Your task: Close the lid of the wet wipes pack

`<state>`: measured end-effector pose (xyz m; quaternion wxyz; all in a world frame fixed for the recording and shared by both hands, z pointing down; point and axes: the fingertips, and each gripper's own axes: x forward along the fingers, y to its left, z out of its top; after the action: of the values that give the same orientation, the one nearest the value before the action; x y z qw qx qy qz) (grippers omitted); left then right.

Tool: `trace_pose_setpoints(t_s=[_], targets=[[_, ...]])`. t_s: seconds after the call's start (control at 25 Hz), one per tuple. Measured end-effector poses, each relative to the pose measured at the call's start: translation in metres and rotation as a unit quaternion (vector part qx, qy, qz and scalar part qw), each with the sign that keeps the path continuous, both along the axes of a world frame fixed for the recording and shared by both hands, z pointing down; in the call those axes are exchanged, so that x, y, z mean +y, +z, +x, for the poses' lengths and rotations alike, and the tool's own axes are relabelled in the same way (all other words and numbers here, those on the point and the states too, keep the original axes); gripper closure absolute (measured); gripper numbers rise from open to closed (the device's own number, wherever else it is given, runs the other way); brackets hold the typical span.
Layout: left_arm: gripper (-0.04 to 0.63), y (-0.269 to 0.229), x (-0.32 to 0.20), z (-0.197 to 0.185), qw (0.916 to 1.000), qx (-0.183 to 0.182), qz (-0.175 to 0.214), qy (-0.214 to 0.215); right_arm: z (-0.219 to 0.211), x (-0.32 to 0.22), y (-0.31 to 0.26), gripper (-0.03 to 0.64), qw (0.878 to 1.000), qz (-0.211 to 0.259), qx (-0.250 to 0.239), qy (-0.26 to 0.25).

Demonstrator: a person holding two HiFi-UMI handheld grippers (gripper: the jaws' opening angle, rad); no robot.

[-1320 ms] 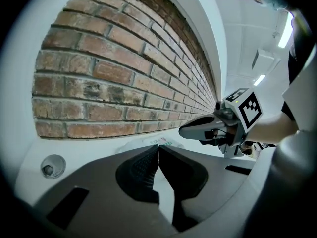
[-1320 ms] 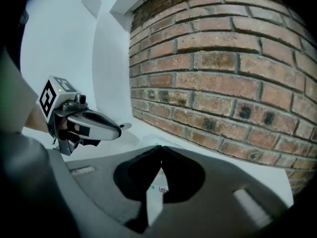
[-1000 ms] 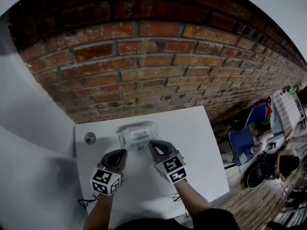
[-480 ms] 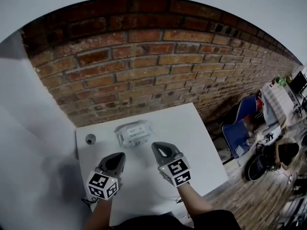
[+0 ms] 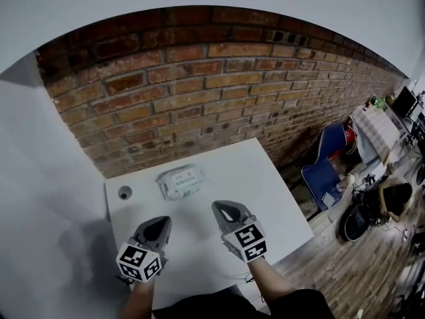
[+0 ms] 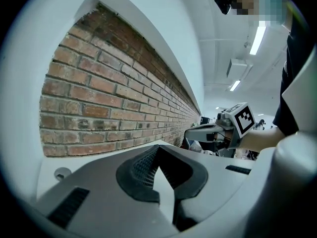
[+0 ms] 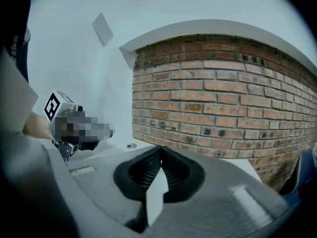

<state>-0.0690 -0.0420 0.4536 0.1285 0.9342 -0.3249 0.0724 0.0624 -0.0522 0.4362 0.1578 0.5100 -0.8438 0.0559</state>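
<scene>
Pulled back, my grippers now sit clear of the wet wipes pack [image 5: 181, 181].
Left gripper [image 5: 161, 220] and right gripper [image 5: 220, 207] are pinched together, empty; it lies ahead of both.

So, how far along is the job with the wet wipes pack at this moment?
Done, it seems: the wet wipes pack lies flat on the white table with no lid standing up, though it is too small in the head view to be sure. In hand: nothing; the left gripper and the right gripper are both shut, empty and apart from the pack. Left: probably nothing.
</scene>
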Motion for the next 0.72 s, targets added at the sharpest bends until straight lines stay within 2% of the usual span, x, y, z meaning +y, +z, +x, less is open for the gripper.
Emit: trace_pose_setpoints(t_s=[0.2,0.72], targets=[[0.597,-0.003,0.019,-0.003,0.9999,-0.008,0.006,0.007,0.001,0.019,-0.006,0.618,1.0,0.01,-0.009,0.012],[0.597,-0.021,0.054,-0.013,0.9995,0.0,0.024,0.019,0.0,0.064,-0.012,0.62,0.999,0.014,-0.03,0.034]])
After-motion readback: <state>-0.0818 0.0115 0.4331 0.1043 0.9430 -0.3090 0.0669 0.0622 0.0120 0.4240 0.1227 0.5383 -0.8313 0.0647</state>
